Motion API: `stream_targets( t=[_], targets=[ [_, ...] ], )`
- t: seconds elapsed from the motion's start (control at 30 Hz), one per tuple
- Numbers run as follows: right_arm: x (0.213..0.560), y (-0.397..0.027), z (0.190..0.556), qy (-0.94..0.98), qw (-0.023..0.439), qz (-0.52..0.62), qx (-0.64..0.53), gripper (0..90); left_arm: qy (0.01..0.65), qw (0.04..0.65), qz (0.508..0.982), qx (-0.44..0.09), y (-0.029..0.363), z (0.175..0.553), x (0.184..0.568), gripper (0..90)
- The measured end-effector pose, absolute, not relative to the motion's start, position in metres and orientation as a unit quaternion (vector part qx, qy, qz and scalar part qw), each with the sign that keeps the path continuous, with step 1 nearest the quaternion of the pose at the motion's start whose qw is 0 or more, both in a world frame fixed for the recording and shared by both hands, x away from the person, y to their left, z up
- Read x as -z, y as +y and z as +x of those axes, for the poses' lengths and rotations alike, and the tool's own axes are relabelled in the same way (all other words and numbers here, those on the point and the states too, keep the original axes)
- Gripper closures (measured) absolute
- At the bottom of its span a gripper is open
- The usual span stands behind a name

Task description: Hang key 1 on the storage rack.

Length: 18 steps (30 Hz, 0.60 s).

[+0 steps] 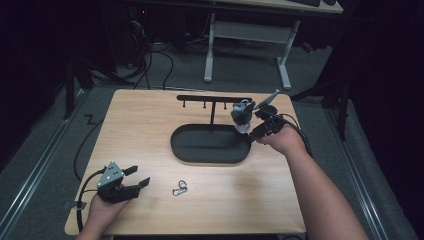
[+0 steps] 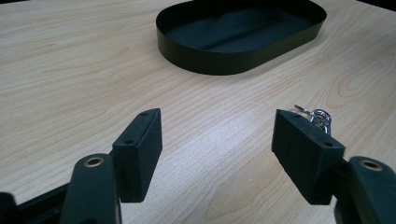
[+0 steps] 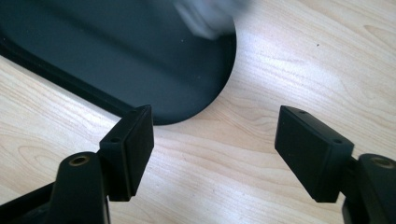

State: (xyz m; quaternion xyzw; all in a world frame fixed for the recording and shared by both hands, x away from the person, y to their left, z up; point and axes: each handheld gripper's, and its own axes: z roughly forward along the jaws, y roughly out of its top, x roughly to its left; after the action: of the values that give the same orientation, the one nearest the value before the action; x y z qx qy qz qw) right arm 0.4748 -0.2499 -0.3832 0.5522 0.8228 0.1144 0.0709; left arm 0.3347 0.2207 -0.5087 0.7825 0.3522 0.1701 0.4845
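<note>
A small blue-grey item [image 1: 242, 107] hangs at the right end of the black hook rack [image 1: 214, 98], above the right end of the black oval tray [image 1: 210, 145]; what it is I cannot tell. The right gripper [image 1: 260, 119] sits just beside it, tilted towards the tray, its jaws spread wide with nothing between them, only bare desk [image 3: 289, 60] and the tray's rounded end below. Well apart, at the near left corner, the left gripper [image 1: 131, 177] rests low over the wood, jaws wide open and empty. A small metal clip [image 1: 180, 188] lies on the desk just beside its right jaw
</note>
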Motion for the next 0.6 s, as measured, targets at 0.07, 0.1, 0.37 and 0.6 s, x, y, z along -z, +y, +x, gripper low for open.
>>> stream_targets(
  t=[0.07, 0.1, 0.37, 0.6],
  targets=[
    [0.385, -0.252, 0.472, 0.824, 0.071, 0.551, -0.115, 29.5, 0.353, 0.485, 0.782, -0.168, 0.221, 0.335, 0.509, 34.2],
    [0.386, -0.254, 0.469, 0.823, 0.071, 0.552, -0.114, 29.9, 0.353, 0.485, 0.783, -0.166, 0.221, 0.335, 0.509, 34.4],
    [0.395, -0.261, 0.449, 0.829, 0.086, 0.539, -0.125, 30.4, 0.353, 0.485, 0.786, -0.151, 0.219, 0.336, 0.509, 35.5],
    [0.406, -0.266, 0.426, 0.829, 0.115, 0.529, -0.141, 32.0, 0.346, 0.48, 0.794, -0.142, 0.214, 0.334, 0.509, 37.0]
  ],
)
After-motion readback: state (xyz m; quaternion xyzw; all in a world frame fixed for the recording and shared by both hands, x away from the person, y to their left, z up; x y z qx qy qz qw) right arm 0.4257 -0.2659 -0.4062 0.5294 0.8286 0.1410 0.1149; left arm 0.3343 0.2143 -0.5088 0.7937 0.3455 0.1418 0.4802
